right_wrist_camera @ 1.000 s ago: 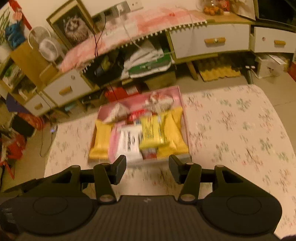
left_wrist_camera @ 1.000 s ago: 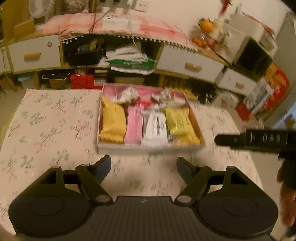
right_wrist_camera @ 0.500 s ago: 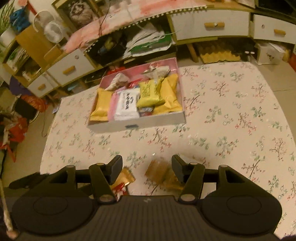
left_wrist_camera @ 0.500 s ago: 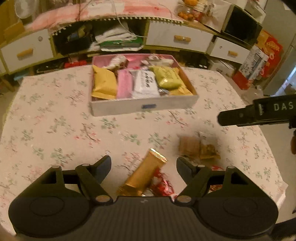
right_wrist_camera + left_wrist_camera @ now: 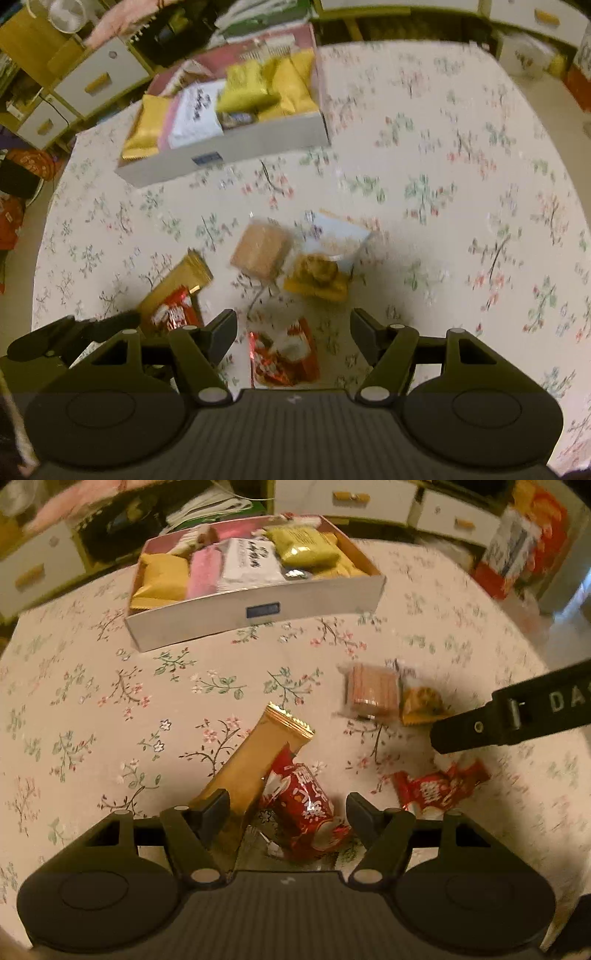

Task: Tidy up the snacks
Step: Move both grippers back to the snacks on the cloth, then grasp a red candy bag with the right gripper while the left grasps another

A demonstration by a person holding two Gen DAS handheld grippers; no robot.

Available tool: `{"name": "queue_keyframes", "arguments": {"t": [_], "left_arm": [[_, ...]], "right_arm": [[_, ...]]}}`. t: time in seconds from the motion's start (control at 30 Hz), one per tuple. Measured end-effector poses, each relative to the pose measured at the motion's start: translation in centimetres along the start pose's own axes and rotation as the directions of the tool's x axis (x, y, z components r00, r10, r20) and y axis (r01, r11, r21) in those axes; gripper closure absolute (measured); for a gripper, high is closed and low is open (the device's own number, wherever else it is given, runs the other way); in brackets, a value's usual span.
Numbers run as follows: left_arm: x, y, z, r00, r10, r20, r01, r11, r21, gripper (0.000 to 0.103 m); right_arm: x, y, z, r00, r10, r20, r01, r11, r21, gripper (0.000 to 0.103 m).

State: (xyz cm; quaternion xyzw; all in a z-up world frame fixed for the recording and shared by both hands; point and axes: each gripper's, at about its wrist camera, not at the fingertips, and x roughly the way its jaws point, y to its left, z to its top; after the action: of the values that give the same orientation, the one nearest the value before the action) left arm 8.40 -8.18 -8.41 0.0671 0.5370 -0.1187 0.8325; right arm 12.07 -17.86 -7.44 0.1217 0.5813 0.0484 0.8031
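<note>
A white box (image 5: 207, 622) holding several wrapped snacks sits at the far side of the floral table; it also shows in the right wrist view (image 5: 258, 142). Loose snacks lie nearer. My left gripper (image 5: 288, 808) is open, low over a long gold bar (image 5: 255, 768) and a red candy (image 5: 306, 805) between its fingers. My right gripper (image 5: 293, 332) is open above a second red wrapper (image 5: 284, 354), seen also in the left wrist view (image 5: 436, 786). A brown wafer pack (image 5: 260, 251) and an orange cookie pack (image 5: 319, 277) lie just ahead of it.
The floral tablecloth (image 5: 461, 184) covers the table, bare on the right side. Behind the table are low cabinets with white drawers (image 5: 347, 498) and cluttered shelves. The right gripper's finger (image 5: 509, 716) crosses the left wrist view at right.
Both grippers have pulled back from the box and dropped toward the near table, bringing the loose snacks into view between their open fingers.
</note>
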Motion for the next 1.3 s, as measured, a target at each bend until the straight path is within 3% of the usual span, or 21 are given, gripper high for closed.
{"name": "queue_keyframes", "arguments": {"t": [0.2,0.43,0.63,1.3], "left_arm": [[0.7,-0.6,0.0,0.999,0.050,0.017,-0.051,0.998,0.021,0.037],[0.4,-0.9,0.3,0.997,0.068,0.036,-0.068,0.998,-0.005,0.063],[0.3,-0.9,-0.1,0.998,0.058,0.040,-0.058,0.998,0.010,0.066],[-1.7,-0.4,0.4,0.998,-0.013,0.062,0.014,1.000,-0.026,0.073]], "right_arm": [[1.0,0.1,-1.2,0.999,-0.020,-0.032,0.019,1.000,-0.013,0.039],[2.2,0.4,-2.0,0.997,-0.030,-0.074,0.026,0.998,-0.054,0.050],[2.5,0.6,-2.3,0.998,-0.016,-0.066,0.013,0.999,-0.046,0.069],[0.8,3.3,-1.5,0.998,-0.028,0.053,0.036,0.990,-0.139,0.071]]}}
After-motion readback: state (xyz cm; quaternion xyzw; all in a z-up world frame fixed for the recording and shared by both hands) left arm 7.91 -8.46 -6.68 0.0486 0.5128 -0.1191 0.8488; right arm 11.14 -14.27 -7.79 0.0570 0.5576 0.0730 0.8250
